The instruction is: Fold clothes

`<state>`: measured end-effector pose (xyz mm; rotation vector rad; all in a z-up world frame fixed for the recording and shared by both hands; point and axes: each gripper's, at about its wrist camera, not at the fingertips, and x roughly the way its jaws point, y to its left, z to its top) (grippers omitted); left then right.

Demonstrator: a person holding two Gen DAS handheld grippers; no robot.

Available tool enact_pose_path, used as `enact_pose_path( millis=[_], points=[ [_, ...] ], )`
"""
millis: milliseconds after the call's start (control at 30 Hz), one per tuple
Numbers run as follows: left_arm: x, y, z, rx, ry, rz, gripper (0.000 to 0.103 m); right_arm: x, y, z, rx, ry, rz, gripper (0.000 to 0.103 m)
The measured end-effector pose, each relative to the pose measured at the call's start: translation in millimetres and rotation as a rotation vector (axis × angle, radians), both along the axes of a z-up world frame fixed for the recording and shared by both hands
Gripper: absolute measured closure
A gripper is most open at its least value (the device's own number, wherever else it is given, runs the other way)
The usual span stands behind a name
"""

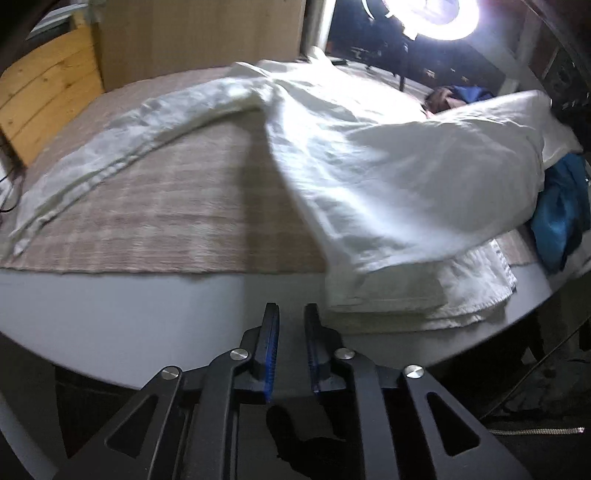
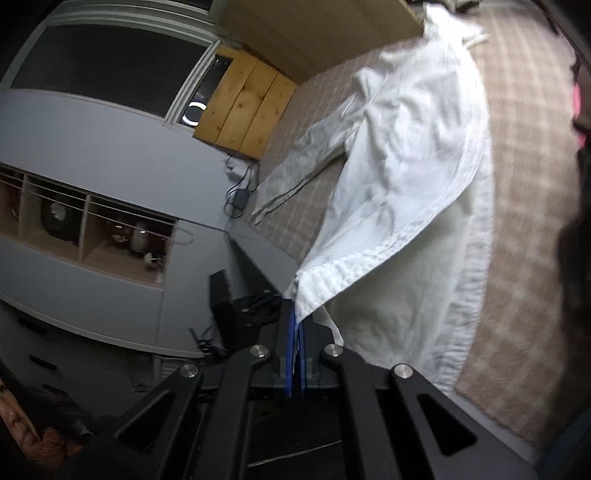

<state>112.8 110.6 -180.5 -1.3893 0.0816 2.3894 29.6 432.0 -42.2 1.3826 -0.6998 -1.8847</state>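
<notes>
A white shirt (image 1: 332,155) lies spread over a checked cloth (image 1: 166,206) on the table, one sleeve (image 1: 110,151) stretched out to the left. Its right side is lifted off the table. My left gripper (image 1: 291,314) hovers over the table's near edge just left of the shirt's hem, jaws a little apart with nothing between them. In the right wrist view my right gripper (image 2: 295,314) is shut on the corner of the shirt's hem (image 2: 317,295), and the fabric (image 2: 406,177) rises from the table to the pinch.
A blue garment (image 1: 561,206) lies at the table's right edge. A wooden board (image 1: 40,96) and cardboard (image 1: 199,37) stand behind the table. A bright ring lamp (image 1: 432,14) glares at the back. Shelving (image 2: 92,229) and cables (image 2: 240,192) sit beyond the table's corner.
</notes>
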Motion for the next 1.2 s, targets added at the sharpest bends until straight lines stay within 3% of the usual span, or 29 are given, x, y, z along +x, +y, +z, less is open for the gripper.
enact_pose_path(
  millis=[167, 233, 333, 533, 600, 633, 667, 733, 867, 967, 1100, 1200],
  points=[
    [5, -3, 15, 0.066, 0.011, -0.036, 0.091, 2, 6, -16, 0.036, -0.028, -0.027, 0.101],
    [6, 4, 21, 0.106, 0.016, -0.075, 0.086, 2, 4, -24, 0.027, -0.044, -0.026, 0.101],
    [7, 16, 22, 0.074, 0.012, -0.109, 0.075, 2, 2, -30, 0.024, -0.052, -0.012, 0.101],
    [-3, 26, 9, 0.033, -0.038, -0.086, 0.073, 6, -7, -29, 0.028, -0.042, 0.022, 0.101],
    [-7, 24, 4, 0.069, -0.059, -0.075, 0.078, 6, -11, -34, 0.04, -0.051, 0.032, 0.1],
    [-9, 23, 3, 0.094, -0.061, -0.076, 0.092, 7, -13, -38, 0.048, -0.058, 0.038, 0.1],
    [-11, 22, 3, 0.117, -0.063, -0.077, 0.096, 9, -15, -43, 0.066, -0.067, 0.047, 0.098],
    [-12, 20, 3, 0.114, -0.064, -0.071, 0.096, 14, -20, -55, 0.126, -0.074, 0.07, 0.097],
    [-13, 19, 0, 0.098, -0.081, -0.078, 0.098, 26, -16, -86, 0.229, -0.081, 0.058, 0.072],
    [-12, 20, 3, 0.102, -0.081, -0.081, 0.098, 38, -6, -116, 0.289, -0.107, 0.025, 0.072],
    [-10, 20, 3, 0.089, -0.086, -0.09, 0.098, 46, 15, -137, 0.198, -0.163, -0.055, 0.072],
    [-10, 21, 3, 0.08, -0.093, -0.108, 0.098, 46, 13, -142, 0.156, -0.173, -0.036, 0.068]
  ],
)
